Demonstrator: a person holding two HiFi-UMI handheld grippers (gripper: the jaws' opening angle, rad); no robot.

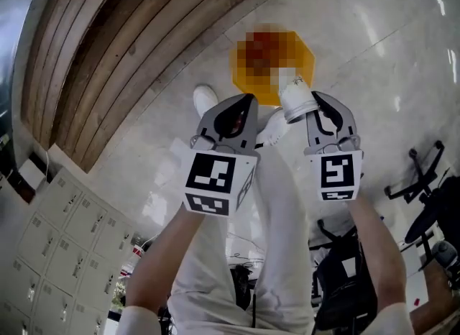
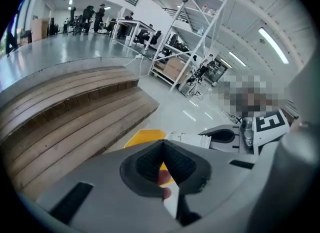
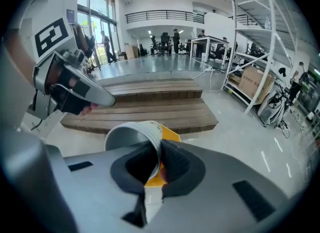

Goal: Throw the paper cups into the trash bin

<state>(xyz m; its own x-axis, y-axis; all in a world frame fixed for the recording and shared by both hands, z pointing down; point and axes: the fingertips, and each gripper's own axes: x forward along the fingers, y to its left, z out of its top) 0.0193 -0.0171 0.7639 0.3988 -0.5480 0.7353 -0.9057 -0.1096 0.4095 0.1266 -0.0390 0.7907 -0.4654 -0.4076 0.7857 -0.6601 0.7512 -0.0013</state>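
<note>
Fingers (image 3: 182,164) of the right gripper (image 3: 159,144) were clamped on the wall of a white paper cup (image 3: 132,136), one pad inside the mouth, one outside; cup lay tilted with its open mouth toward the left gripper's side. Left gripper (image 2: 163,144) was pinched fully together, tips meeting, nothing between them. Both were held out side by side above the pale glossy floor (image 1: 374,75), left a bit lower in the head view. Yellow octagonal trash bin (image 2: 145,137) stood on that floor just ahead of the person's white shoe (image 1: 205,98); its inside was masked by a mosaic patch, so contents unreadable. From the head view the cup sat over the bin's near edge, not in it; height above the bin couldn't be judged. Brown slatted wooden step platform (image 1: 144,39) ran just beyond the bin, grey metal lockers (image 1: 50,233) at lower left.
</note>
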